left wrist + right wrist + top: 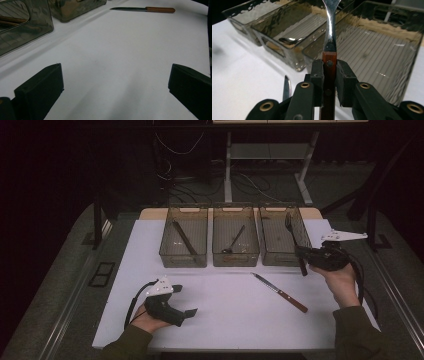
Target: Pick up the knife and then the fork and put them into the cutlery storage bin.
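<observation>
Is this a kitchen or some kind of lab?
Probably a lab or workshop, not a kitchen. The cutlery is sorted on a white table into three clear bins, loose cables trail on the floor behind, and a desk frame stands in the dark.

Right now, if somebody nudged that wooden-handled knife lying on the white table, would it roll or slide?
The knife would probably slide and pivot rather than roll, since its blade lies flat on the table. It looks stiff, being a metal blade on a wooden handle. The thin, low profile may make it awkward to pinch.
</observation>
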Demonstrator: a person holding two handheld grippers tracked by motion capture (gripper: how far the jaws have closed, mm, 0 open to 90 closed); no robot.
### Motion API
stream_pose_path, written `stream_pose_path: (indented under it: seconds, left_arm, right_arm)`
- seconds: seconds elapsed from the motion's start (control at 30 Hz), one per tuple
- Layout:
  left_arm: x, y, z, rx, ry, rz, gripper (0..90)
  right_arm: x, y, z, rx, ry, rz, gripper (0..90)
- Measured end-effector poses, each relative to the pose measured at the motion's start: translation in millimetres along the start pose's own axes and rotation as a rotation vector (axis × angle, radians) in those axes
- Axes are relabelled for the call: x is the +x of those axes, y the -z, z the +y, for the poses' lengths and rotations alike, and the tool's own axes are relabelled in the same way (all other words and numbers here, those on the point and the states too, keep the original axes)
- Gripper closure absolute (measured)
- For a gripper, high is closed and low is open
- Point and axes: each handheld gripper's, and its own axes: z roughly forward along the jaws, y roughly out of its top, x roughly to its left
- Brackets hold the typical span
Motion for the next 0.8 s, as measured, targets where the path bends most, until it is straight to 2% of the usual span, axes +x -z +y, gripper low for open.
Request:
stream_pose_path:
  seconds: [0.2,0.47,0.67,0.8]
  left_arm:
    - [-3.0,-1.1,0.0,0.003,-0.022,-0.001,0.0]
    - [-3.5,-0.9,0.3,0.000,-0.027,-0.003,0.0]
    - [-4.6,-1.6,1.0,0.006,-0.038,-0.008,0.0]
    - [-6.0,-2.4,1.0,0.004,-0.038,-0.008,0.0]
  right_arm:
    - [-6.7,-2.4,9.7,-0.028,-0.009,-0.036,77.3]
    - [-19.8,-4.8,35.6,-0.060,-0.031,-0.093,77.3]
    - [-35.7,-15.5,48.0,-0.064,-0.062,-0.141,77.3]
    - [-45.6,-26.7,48.4,-0.069,-0.092,-0.156,77.3]
